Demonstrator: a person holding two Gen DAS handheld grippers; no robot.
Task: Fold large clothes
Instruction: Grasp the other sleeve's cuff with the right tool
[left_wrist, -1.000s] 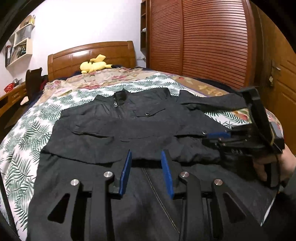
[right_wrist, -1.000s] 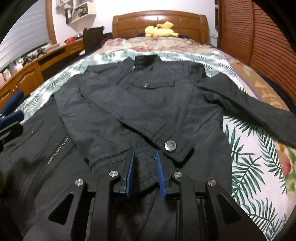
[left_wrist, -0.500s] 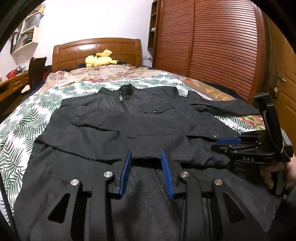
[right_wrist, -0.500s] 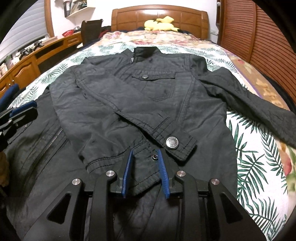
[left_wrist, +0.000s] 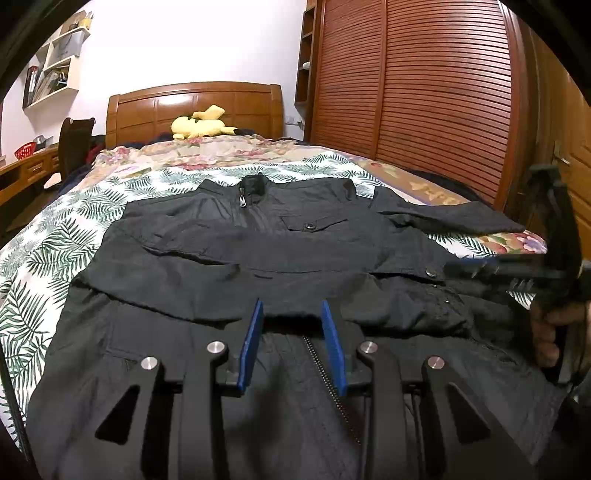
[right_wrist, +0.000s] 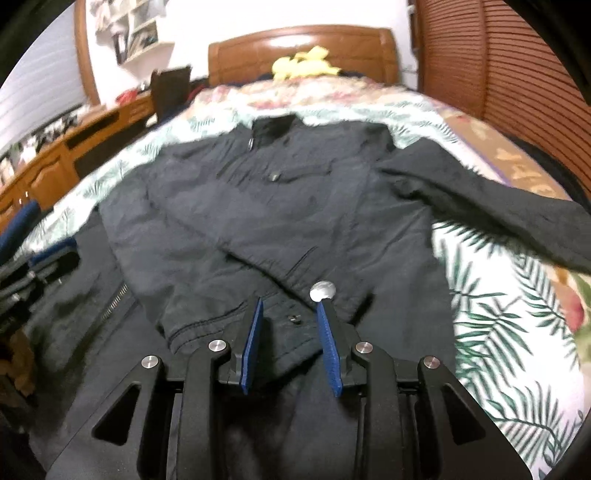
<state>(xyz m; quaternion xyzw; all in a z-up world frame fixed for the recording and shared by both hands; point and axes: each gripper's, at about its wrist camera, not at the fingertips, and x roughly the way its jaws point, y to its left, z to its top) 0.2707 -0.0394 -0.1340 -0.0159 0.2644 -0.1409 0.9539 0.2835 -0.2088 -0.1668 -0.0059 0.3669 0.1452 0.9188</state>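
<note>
A black jacket (left_wrist: 258, 254) lies flat on the bed, collar toward the headboard; its left sleeve is folded across the chest, ending in a cuff with a metal snap (right_wrist: 323, 290). The other sleeve (right_wrist: 491, 206) stretches out to the right. A second dark zippered garment (left_wrist: 321, 373) lies under it at the near edge. My left gripper (left_wrist: 291, 317) is open and empty above the jacket's hem. My right gripper (right_wrist: 290, 314) is open and empty, its pads either side of the folded cuff; it also shows in the left wrist view (left_wrist: 491, 266) at the right.
The bed has a palm-leaf cover (left_wrist: 44, 254) and a wooden headboard (left_wrist: 195, 107) with a yellow plush toy (left_wrist: 199, 127). A slatted wooden wardrobe (left_wrist: 424, 92) stands to the right. A wooden desk (right_wrist: 55, 166) and chair stand to the left.
The right gripper's jaws have opened wider over the cuff and it has moved, blurring its view. The left gripper has risen slightly, still open.
</note>
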